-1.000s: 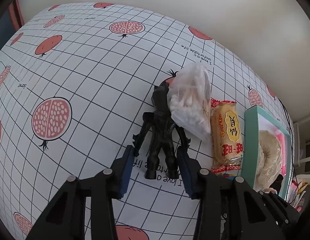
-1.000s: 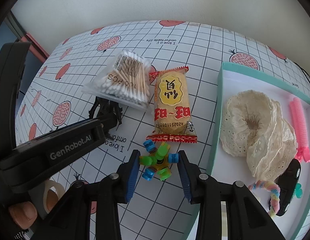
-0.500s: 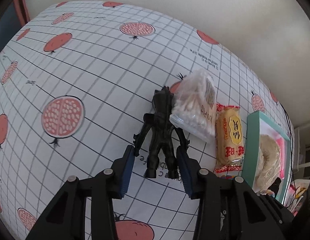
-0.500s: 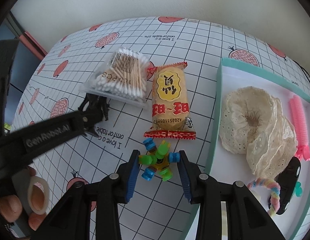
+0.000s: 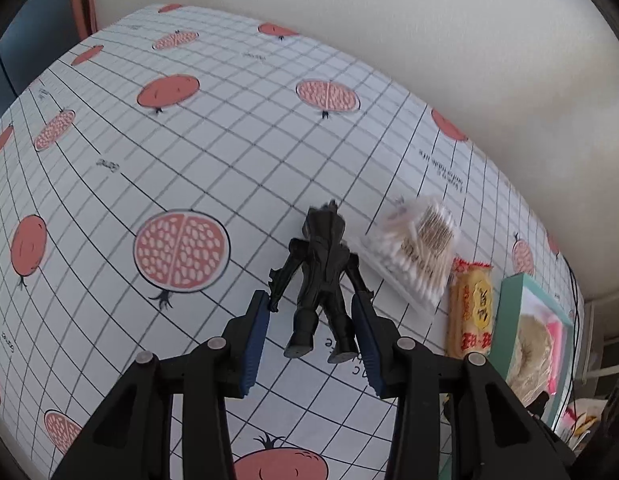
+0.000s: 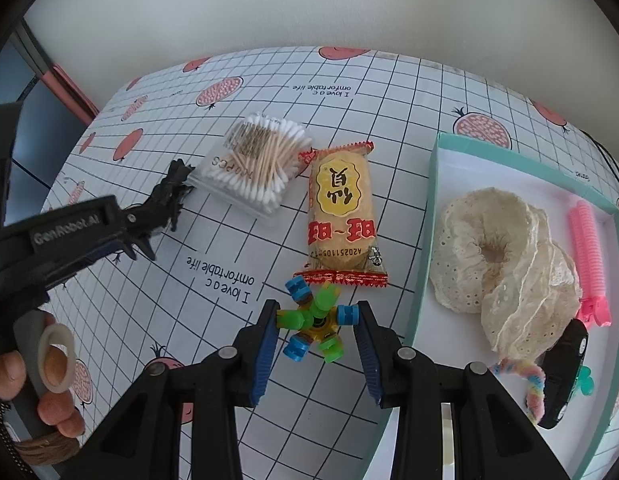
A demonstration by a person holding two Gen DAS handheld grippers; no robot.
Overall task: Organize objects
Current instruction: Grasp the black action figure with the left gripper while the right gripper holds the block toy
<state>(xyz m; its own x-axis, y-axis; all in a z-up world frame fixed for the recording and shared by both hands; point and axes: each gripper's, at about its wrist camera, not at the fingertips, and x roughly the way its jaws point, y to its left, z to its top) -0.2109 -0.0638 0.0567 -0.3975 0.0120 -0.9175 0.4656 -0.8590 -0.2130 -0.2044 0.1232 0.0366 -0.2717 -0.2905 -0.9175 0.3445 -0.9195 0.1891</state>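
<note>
Two handheld grippers each grip a small toy above a pomegranate-print table, beside a teal tray.

The left gripper (image 5: 313, 312) is closed on a black figure (image 5: 323, 276), lifted near the table's middle. The right gripper (image 6: 315, 320) pinches a green-and-blue spinner toy (image 6: 315, 322) just beside the tray's (image 6: 425, 240) left wall, likely bound for the tray.
</note>
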